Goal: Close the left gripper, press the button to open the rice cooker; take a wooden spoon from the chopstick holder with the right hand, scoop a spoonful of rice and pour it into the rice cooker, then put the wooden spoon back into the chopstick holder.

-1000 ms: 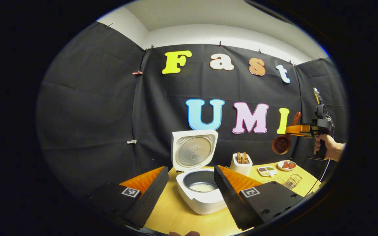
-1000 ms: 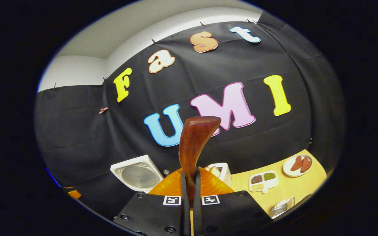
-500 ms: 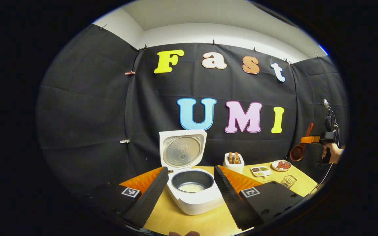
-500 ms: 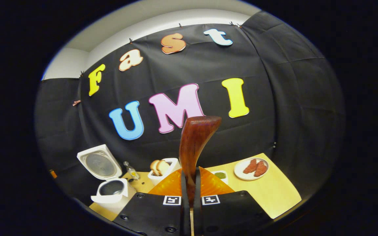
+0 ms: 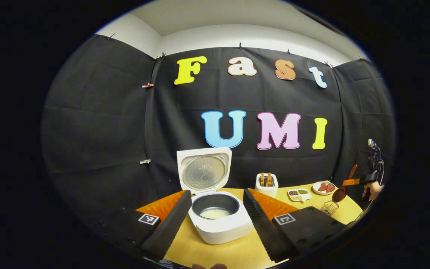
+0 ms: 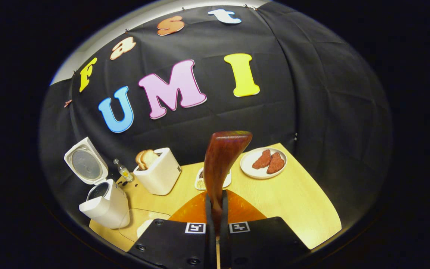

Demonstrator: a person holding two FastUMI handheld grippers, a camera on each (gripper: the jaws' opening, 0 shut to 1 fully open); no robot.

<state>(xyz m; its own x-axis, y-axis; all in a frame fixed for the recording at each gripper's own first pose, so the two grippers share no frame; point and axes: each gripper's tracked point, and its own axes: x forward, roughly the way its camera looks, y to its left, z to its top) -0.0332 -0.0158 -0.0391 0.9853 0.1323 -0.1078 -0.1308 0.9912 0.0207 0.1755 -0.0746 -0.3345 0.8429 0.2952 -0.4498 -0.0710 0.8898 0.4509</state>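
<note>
Rice (image 5: 215, 213) in open rice cooker (image 5: 218, 224)

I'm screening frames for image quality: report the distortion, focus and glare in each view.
Left gripper view: strong fisheye bowing at the edges, open rice cooker sharp, mild sheen on its lid, even lighting. Right gripper view: horizon tilted and curved, wooden spoon close to the lens and slightly soft, table evenly lit, no harsh glare.

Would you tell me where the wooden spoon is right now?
The wooden spoon is clamped in the right gripper; in the left gripper view it hangs bowl-down at far right, above the wire holder.
</note>
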